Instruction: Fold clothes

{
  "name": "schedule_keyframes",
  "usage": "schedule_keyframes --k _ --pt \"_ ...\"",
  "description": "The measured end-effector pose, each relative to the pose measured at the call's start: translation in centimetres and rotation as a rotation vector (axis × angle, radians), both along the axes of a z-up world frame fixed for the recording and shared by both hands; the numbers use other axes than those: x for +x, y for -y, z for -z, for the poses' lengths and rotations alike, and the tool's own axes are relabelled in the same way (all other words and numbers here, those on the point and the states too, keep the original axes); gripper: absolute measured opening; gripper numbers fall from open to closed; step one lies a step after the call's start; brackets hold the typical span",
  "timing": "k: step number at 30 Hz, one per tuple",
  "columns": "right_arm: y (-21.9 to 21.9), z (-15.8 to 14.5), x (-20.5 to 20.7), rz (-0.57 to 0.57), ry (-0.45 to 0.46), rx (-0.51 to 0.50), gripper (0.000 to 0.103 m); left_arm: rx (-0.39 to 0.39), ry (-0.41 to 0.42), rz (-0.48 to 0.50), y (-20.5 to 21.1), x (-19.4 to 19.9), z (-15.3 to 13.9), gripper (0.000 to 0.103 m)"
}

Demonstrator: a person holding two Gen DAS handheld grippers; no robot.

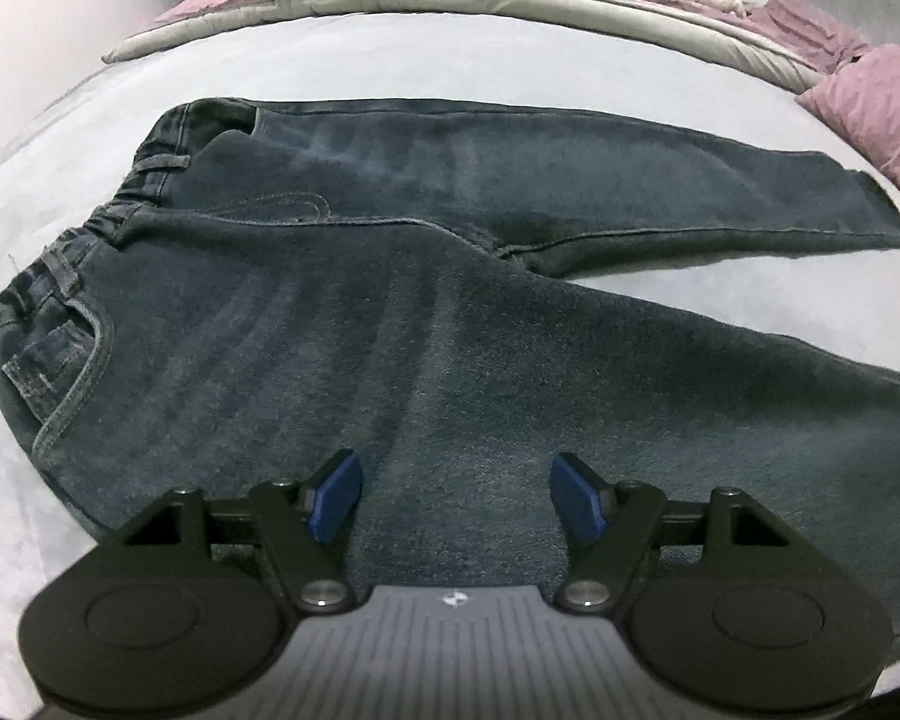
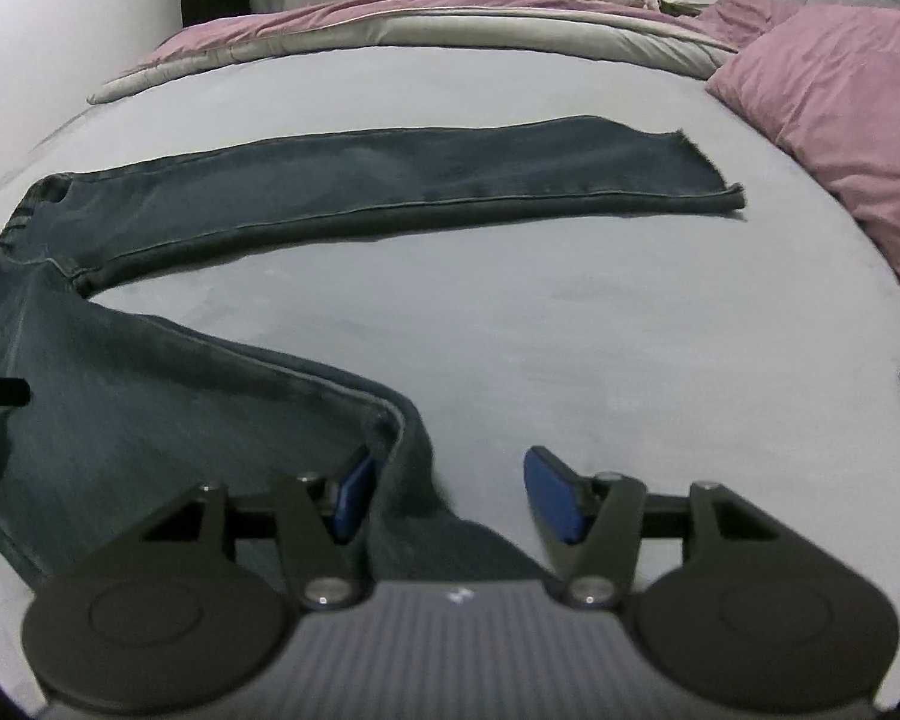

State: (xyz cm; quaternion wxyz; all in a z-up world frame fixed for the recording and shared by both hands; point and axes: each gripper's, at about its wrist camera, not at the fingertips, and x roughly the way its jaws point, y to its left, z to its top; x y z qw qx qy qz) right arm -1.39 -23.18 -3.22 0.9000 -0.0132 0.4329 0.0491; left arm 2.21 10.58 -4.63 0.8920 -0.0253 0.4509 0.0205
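The left gripper [image 1: 456,495] hangs with its blue pads apart over the upper near leg of the dark jeans [image 1: 342,324], the right gripper [image 2: 444,495] stands open around that leg's hem, and the jeans lie spread flat on the grey bed sheet [image 2: 570,324].

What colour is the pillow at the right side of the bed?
The pillow is a dusty purple-pink, best seen in the right wrist view.
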Motion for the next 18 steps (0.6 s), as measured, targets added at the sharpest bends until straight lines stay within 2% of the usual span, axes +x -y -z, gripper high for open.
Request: schedule_keyframes --k 2,6,9,14,18 --pt "0.8 -0.4 -0.3 -0.002 0.000 -0.008 0.056 0.002 0.002 -0.005 0.1 0.1 0.1 0.071" --pt "2.1 -1.1 -1.0 0.019 0.017 -0.109 0.056 -0.012 0.020 -0.003 0.6 0.3 -0.2 0.070" --pt "4.0 -2.1 -1.4 0.029 0.010 -0.018 0.057 -0.028 0.060 0.030 1.6 0.2 -0.9 0.070" --pt "5.0 -3.4 -2.8 -0.025 0.014 0.065 0.057 -0.075 0.158 0.204 5.4 -0.5 -2.5 0.070" --pt "6.1 -5.1 -4.4 -0.055 0.031 0.115 0.058 -0.139 0.153 0.358 9.2 -0.8 -2.8 0.070"
